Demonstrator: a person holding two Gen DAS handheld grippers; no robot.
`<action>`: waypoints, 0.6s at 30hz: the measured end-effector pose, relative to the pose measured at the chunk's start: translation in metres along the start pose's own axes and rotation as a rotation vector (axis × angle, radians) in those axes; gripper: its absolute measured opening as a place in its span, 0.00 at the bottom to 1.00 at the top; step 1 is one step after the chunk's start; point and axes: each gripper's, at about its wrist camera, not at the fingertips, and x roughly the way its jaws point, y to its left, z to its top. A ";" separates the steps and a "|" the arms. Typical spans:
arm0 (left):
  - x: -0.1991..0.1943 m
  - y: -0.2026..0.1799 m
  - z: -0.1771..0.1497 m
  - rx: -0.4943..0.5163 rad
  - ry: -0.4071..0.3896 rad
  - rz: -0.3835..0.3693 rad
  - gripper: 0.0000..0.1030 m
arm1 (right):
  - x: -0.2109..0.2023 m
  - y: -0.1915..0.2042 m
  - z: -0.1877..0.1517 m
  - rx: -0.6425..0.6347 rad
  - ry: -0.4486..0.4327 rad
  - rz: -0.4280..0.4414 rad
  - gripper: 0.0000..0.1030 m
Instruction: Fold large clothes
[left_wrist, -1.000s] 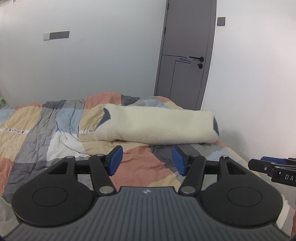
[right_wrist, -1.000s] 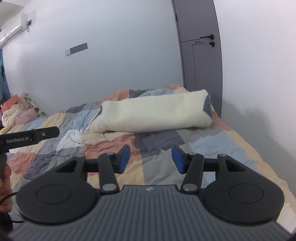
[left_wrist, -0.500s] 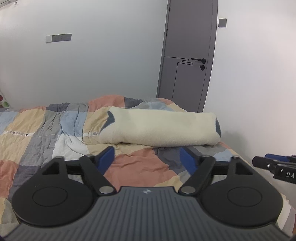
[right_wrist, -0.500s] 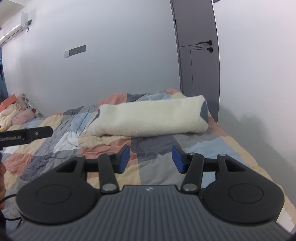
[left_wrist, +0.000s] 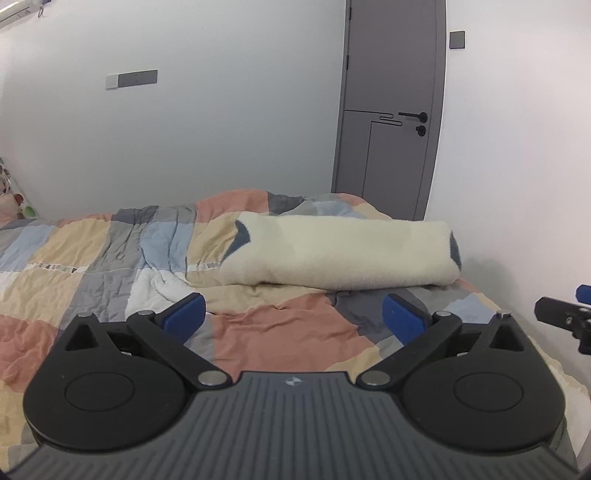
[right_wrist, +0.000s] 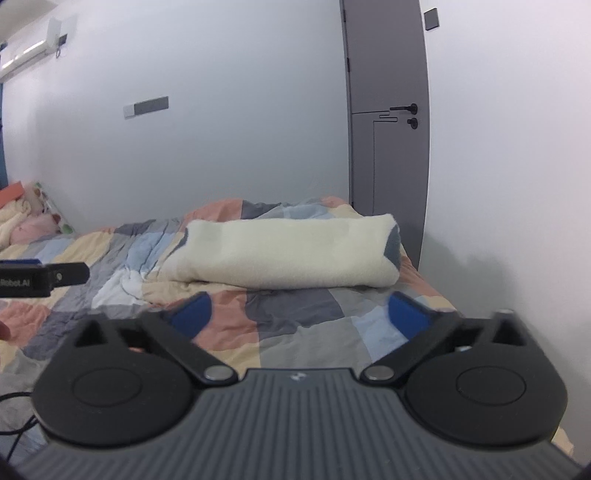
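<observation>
Patchwork quilt (left_wrist: 110, 258) fills the lower half of both views, w/ the folded cream fleece garment (left_wrist: 340, 254) lying across it at mid-frame, right end near the grey door (left_wrist: 391, 110) in the upper right. My left gripper (left_wrist: 291, 314) sits bottom centre over the quilt, jaws opening and already wide, nothing btwn the blue pads, well short of the garment. My right gripper (right_wrist: 299, 314), bottom centre of its own view, is likewise opening wide and empty, the other gripper's tip poking in at mid-left edge.
</observation>
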 end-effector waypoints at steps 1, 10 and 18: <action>-0.001 0.000 0.000 0.005 0.000 0.006 1.00 | -0.001 0.000 0.000 0.001 0.000 -0.003 1.00; -0.013 -0.001 0.004 0.011 -0.019 0.026 1.00 | -0.001 0.001 -0.003 0.006 0.018 -0.008 1.00; -0.018 -0.005 0.005 0.025 -0.019 -0.011 1.00 | 0.000 0.003 -0.003 0.013 0.017 -0.013 1.00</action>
